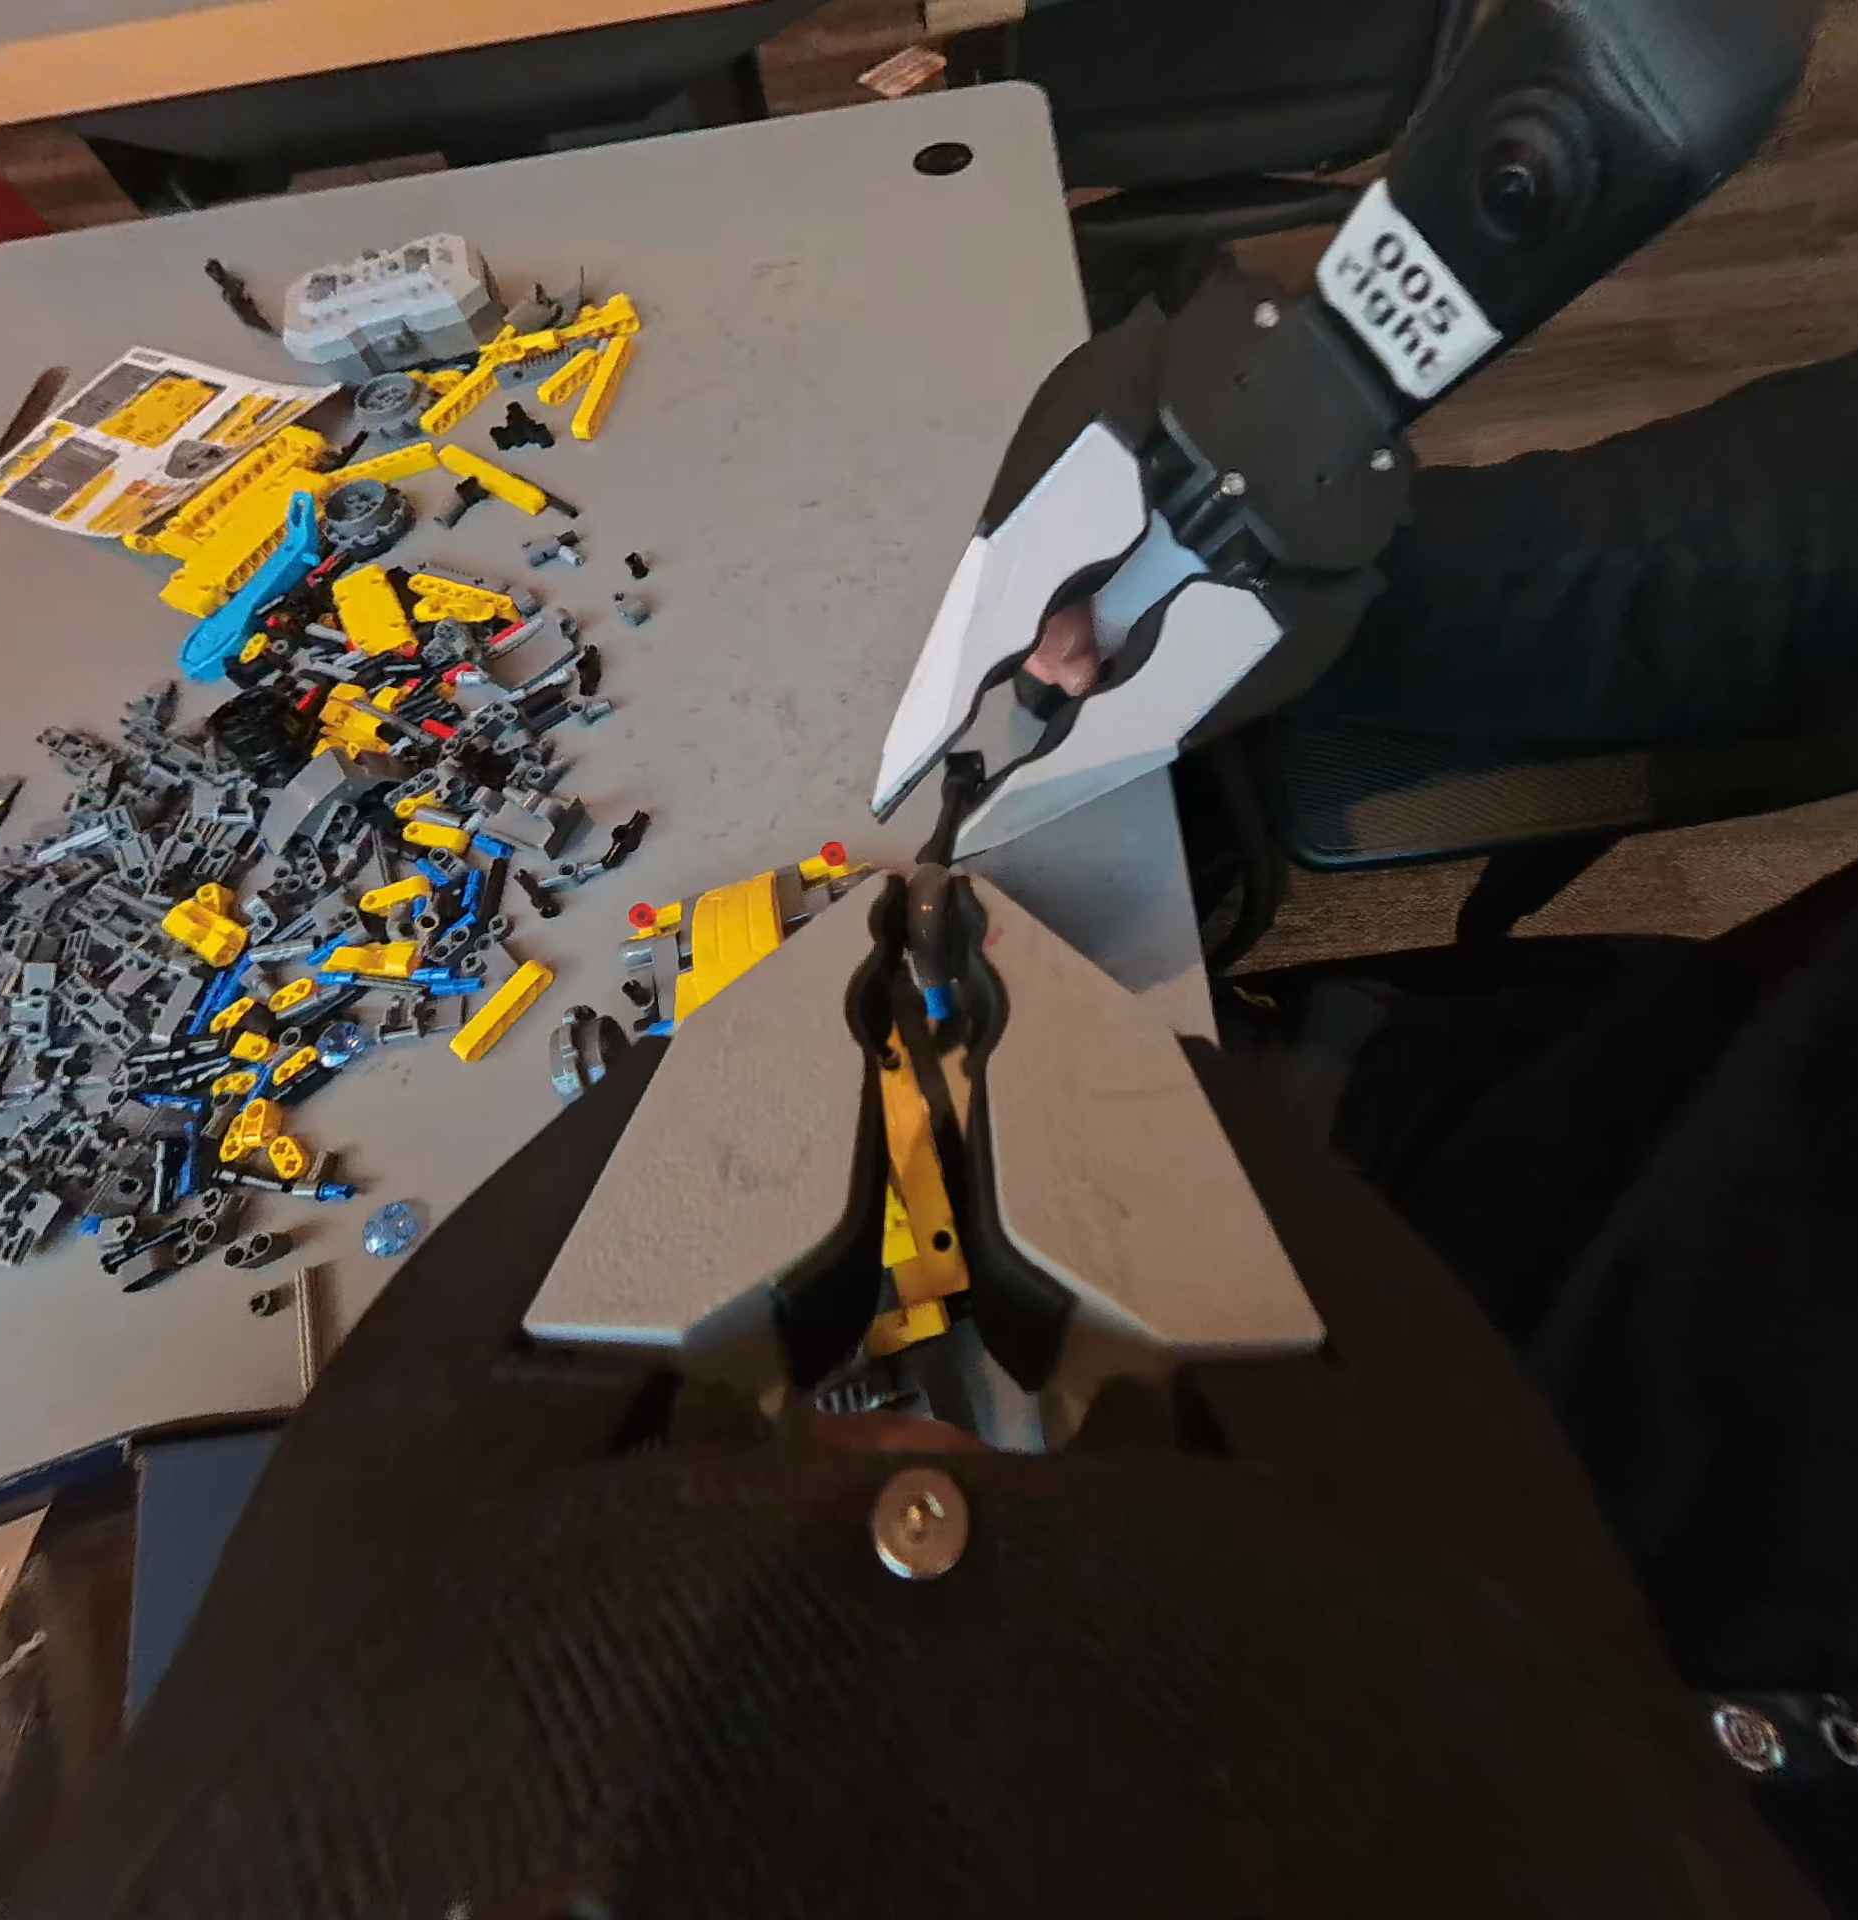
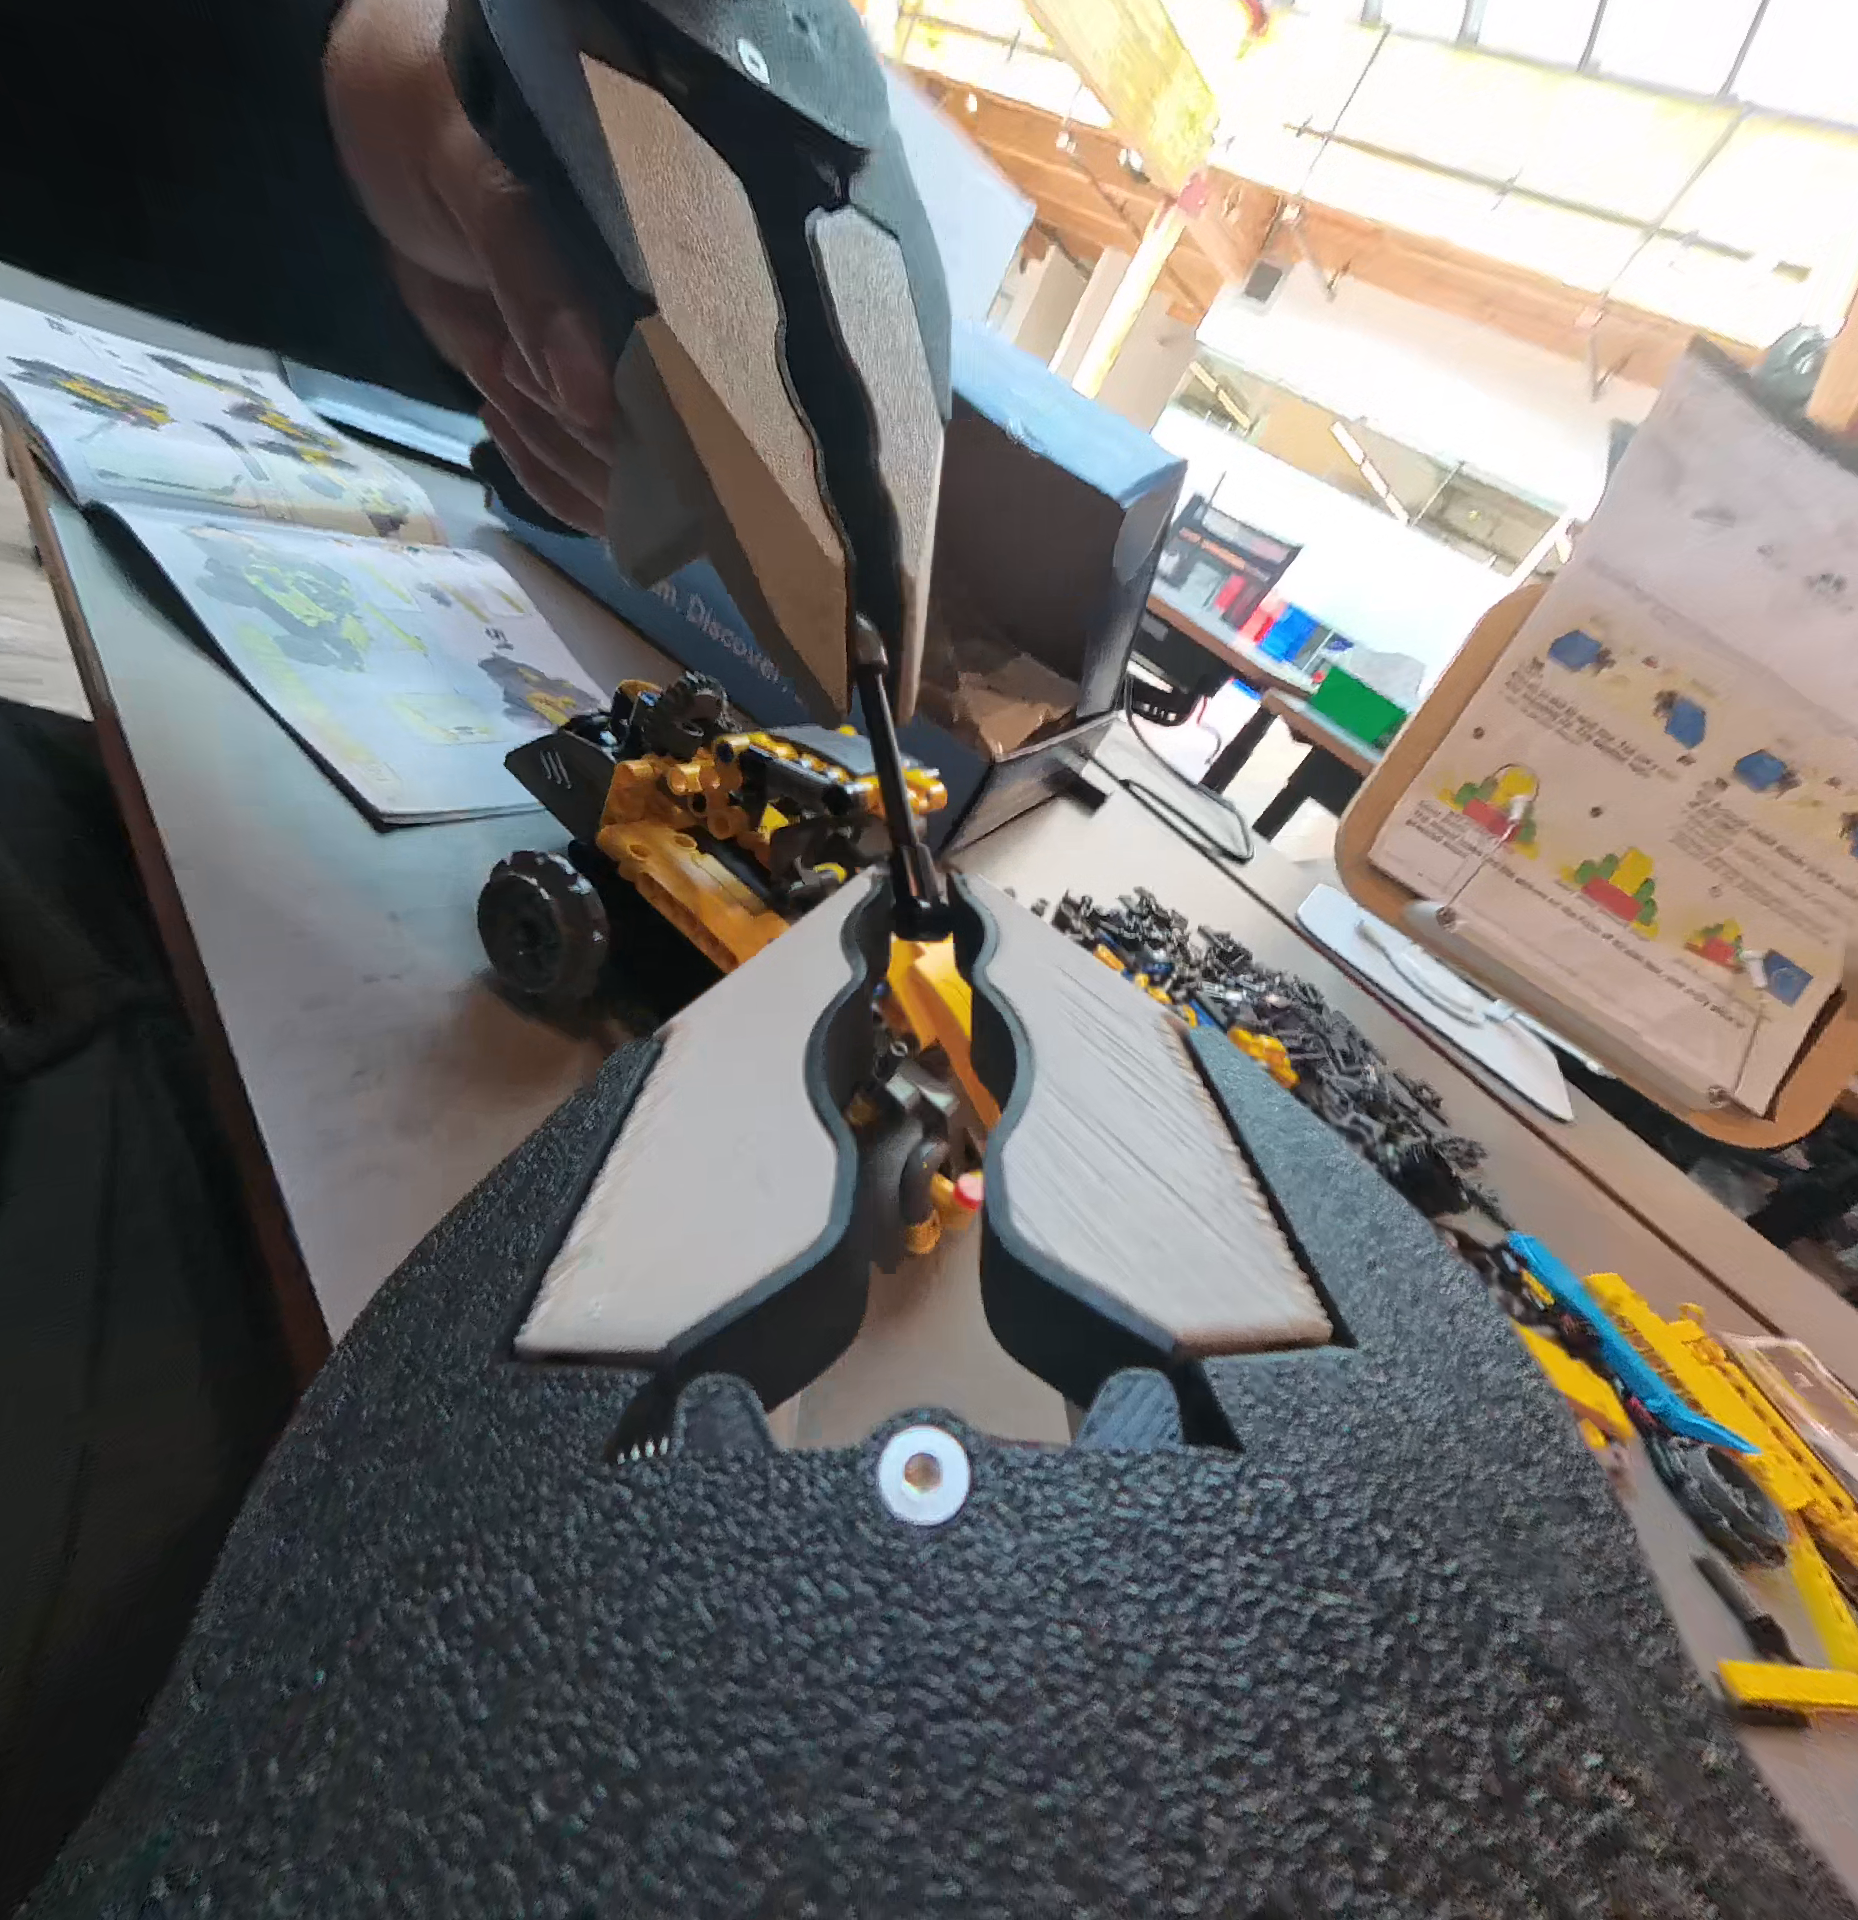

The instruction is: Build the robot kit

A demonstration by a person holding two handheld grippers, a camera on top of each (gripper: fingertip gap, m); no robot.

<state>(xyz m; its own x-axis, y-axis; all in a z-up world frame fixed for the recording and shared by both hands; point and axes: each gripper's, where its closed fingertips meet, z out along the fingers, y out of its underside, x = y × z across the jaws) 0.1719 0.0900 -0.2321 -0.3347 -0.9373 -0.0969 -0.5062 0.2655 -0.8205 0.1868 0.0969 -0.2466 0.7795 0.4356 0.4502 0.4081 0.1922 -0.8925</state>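
A thin black rod (image 2: 889, 748) with a socket at each end spans between my two grippers. My right gripper (image 2: 920, 899) is shut on its lower end. My left gripper (image 2: 868, 655) comes in from above and pinches the upper end. In the left wrist view the rod (image 1: 946, 821) runs from my left gripper (image 1: 925, 894) up to my right gripper (image 1: 951, 774). A partly built yellow and black toy vehicle (image 2: 696, 821) stands on the grey table just behind and below the rod. It also shows under my left fingers in the left wrist view (image 1: 733, 925).
A large pile of small grey, black, yellow and blue building parts (image 1: 281, 831) covers the table's (image 1: 800, 416) left side, with a leaflet (image 1: 135, 426) and a grey block (image 1: 385, 296). An open instruction booklet (image 2: 333, 603), a blue box (image 2: 1060, 499) and a propped board (image 2: 1631, 779) stand around. Only a small space, under 4 cm, lies between the two pairs of fingers.
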